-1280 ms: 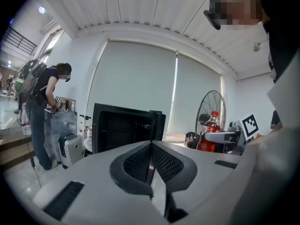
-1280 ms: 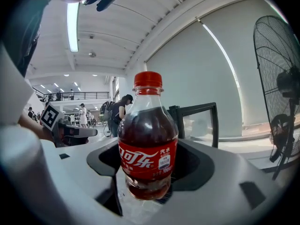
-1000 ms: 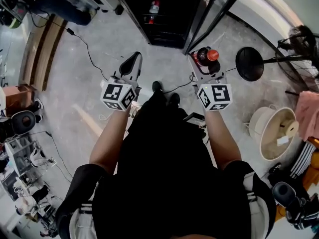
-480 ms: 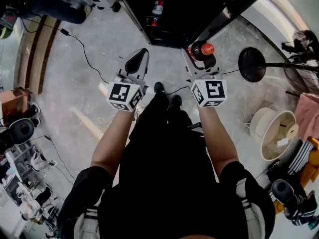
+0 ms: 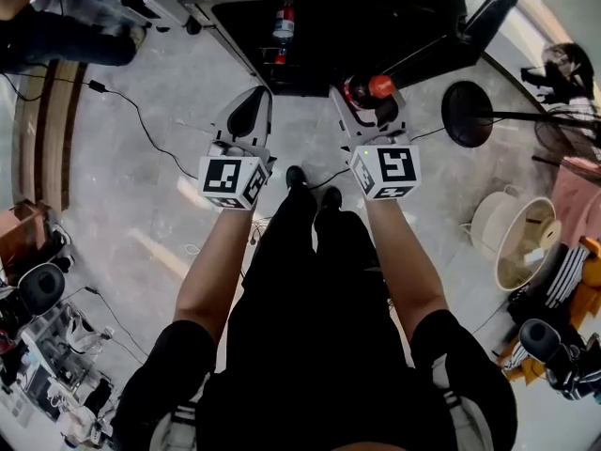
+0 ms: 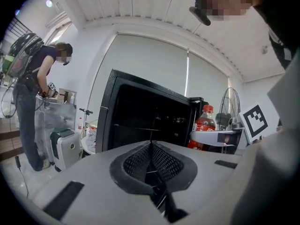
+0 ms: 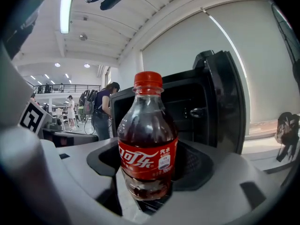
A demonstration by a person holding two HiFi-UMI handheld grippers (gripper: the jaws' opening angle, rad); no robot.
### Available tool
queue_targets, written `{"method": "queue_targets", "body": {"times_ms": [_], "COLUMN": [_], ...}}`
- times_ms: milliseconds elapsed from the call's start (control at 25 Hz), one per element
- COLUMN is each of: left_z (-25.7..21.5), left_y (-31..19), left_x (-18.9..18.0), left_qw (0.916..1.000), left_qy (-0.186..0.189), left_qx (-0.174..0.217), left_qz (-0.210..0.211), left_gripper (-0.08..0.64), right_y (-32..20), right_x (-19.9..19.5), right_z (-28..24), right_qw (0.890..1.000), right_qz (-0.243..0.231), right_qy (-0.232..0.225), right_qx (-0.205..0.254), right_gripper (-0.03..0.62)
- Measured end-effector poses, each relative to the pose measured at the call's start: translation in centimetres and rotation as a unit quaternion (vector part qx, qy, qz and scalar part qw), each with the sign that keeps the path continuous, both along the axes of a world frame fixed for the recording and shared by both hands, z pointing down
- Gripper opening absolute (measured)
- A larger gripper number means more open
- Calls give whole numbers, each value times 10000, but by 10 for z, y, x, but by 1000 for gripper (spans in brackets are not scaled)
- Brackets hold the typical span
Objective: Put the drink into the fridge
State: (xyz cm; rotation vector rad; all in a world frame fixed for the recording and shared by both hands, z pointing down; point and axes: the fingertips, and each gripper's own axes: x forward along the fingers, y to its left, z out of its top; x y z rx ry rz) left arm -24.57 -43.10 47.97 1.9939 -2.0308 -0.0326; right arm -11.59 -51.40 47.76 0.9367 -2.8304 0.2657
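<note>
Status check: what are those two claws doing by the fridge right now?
Left claw shut, empty. Right claw shut on cola bottle, upright. Fridge open ahead; no obstacle seen.

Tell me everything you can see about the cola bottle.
The bottle is clear plastic, with a red cap and a red label in white script, and is filled with dark drink. It stands upright, clamped at its lower body between the jaws of the right gripper, and is held off the floor before the open black fridge.

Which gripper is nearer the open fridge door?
Right. The right gripper, holding the bottle, sits beside the door; the left gripper, jaws shut, is farther left, across the fridge opening.
</note>
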Motion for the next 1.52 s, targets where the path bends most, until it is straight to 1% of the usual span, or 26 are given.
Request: {"method": "queue_targets", "body": {"times_ms": [200, 360, 520, 680, 760, 880, 1080, 1280, 1520], "left_z": [24, 49, 68, 101, 115, 130, 151, 161, 160], "left_y": [-29, -54, -83, -105, -116, -131, -148, -160, -179], "left_x": [-14, -20, -26, -27, -29, -33, -38, -42, -56], "left_qw": [10000, 9999, 9998, 9993, 9991, 9993, 9999, 9998, 9997], "left_qy": [-25, -70, -165, -361, -406, -356, -77, -167, -144], "left_qx": [41, 56, 81, -57, -3, 35, -36, 10, 95], "left_qz": [81, 66, -23, 114, 127, 88, -83, -70, -168], "left_gripper": [23, 23, 23, 23, 23, 23, 23, 23, 23], "right_y": [-23, -48, -77, -101, -114, -130, -149, -168, -183], "right_x": [-21, -32, -44, -56, -64, -75, -92, -103, -119], "right_z": [28, 59, 86, 120, 135, 151, 171, 175, 184], "right_qw": [10000, 9999, 9999, 9999, 9998, 9997, 9998, 9997, 9994], "right_qz": [65, 87, 101, 148, 155, 156, 142, 126, 127], "right_qy": [72, 121, 87, 44, 51, 103, 138, 101, 206], "right_qx": [-11, 21, 67, 59, 84, 124, 98, 196, 245], "right_gripper": [305, 305, 305, 305, 305, 305, 305, 305, 305]}}
